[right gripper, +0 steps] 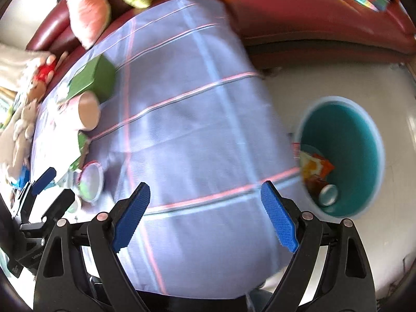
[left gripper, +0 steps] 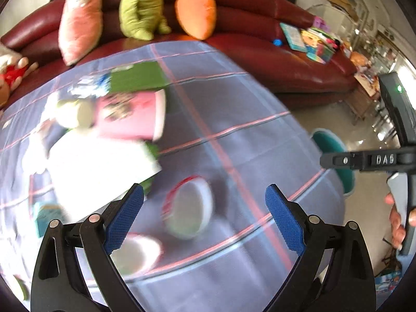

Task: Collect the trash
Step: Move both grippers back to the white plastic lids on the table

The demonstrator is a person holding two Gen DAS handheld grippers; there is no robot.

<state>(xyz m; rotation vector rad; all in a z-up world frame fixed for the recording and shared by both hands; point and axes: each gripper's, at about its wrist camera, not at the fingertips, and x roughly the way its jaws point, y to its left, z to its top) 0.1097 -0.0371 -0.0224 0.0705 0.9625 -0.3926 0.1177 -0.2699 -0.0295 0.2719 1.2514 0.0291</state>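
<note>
Blurred trash lies on a table under a purple plaid cloth [left gripper: 247, 109]. There is a pink paper cup [left gripper: 130, 115] on its side, a green box [left gripper: 137, 76], a white sheet [left gripper: 101, 163], a round red-rimmed tub [left gripper: 188, 208] and a white cup [left gripper: 137, 254]. My left gripper [left gripper: 205, 200] hangs open above the tub, its pads clear of it. My right gripper [right gripper: 205, 195] is open over bare cloth [right gripper: 195, 130], with nothing between its fingers. A teal bin [right gripper: 351, 130] on the floor to the right holds an orange wrapper [right gripper: 316, 167] and a can [right gripper: 329, 195].
A dark red sofa [left gripper: 273, 52] runs behind the table with plush toys [left gripper: 141, 7] and books [left gripper: 312, 41] on it. The pink cup [right gripper: 88, 111], green box [right gripper: 93, 78] and tub [right gripper: 91, 182] sit at the cloth's left. The other gripper [right gripper: 44, 182] shows at the left edge.
</note>
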